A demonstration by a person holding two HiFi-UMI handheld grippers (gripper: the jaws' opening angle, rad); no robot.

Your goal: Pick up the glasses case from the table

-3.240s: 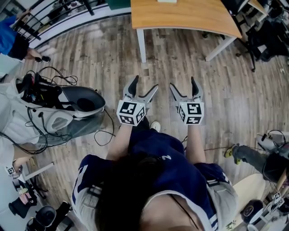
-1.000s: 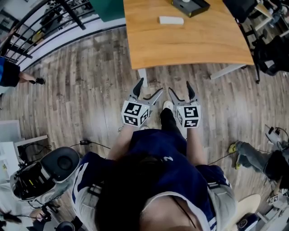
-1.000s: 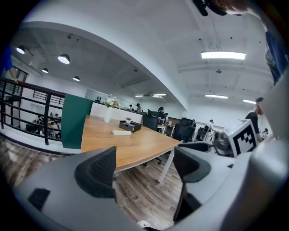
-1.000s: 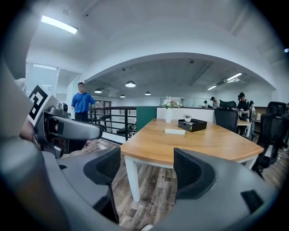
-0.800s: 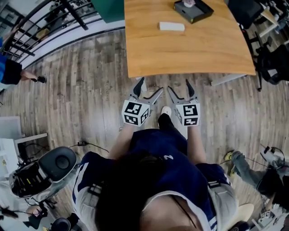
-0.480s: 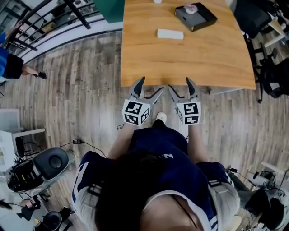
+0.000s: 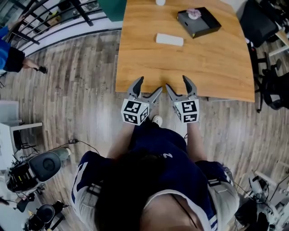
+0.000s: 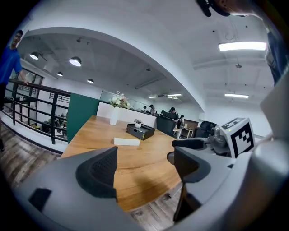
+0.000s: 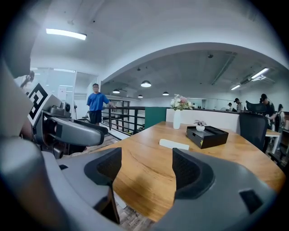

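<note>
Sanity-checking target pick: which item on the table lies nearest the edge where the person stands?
The white glasses case, a flat oblong lying on its own. The black tray and the white vase sit farther back.

A black tray (image 7: 198, 22) holding a small potted plant (image 7: 194, 13) sits at the upper right; a black railing (image 7: 54, 16) crosses the upper left corner.

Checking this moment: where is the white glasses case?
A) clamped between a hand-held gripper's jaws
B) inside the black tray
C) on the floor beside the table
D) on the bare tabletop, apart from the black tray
D: the glasses case lies flat on the bare wood of the table, with a gap of tabletop between it and the black tray.
</note>
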